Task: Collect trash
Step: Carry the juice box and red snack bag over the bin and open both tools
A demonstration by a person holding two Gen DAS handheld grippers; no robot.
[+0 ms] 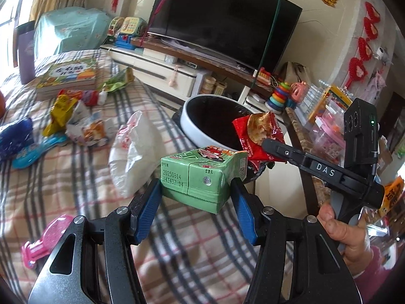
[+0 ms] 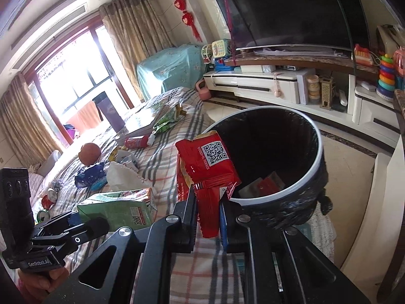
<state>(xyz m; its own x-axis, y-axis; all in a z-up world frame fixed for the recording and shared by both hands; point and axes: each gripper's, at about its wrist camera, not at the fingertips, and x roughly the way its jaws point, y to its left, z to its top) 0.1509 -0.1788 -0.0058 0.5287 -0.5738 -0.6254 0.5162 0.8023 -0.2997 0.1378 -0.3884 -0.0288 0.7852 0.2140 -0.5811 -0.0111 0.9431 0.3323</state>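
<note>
Both grippers loaded, 2 pieces of trash on the way to the bin.

Left gripper (image 1: 196, 192): blue fingers (image 1: 149, 209) clamped on the green drink carton (image 1: 200, 177), gripped across its short sides, printed end facing the camera. Ahead of those fingertips and a little right: the white-rimmed trash bin (image 1: 188, 126) with its black liner, beside the plaid-covered bed (image 1: 76, 167).

Right gripper (image 2: 208, 202): fingers pinched shut on the lower edge of the red snack wrapper (image 2: 208, 162), which stands up between them, its top edge overlapping the near rim of the bin (image 2: 317, 152). Scraps visible at the bottom of the bin already.

Best way to finish, as a judgement:
- Carry the wrapper further forward so all of it hangs past the rim before parting the fingers; released here, likely to catch on the rim or drop onto the bed.
- Bring the carton in after, clear of the right gripper, to avoid a clash over the opening.
- Release the carton low and centred.

More wrappers (image 1: 76, 124) and a white plastic bag (image 1: 131, 152) lying on the bed left of the left fingers, still to collect.
</note>
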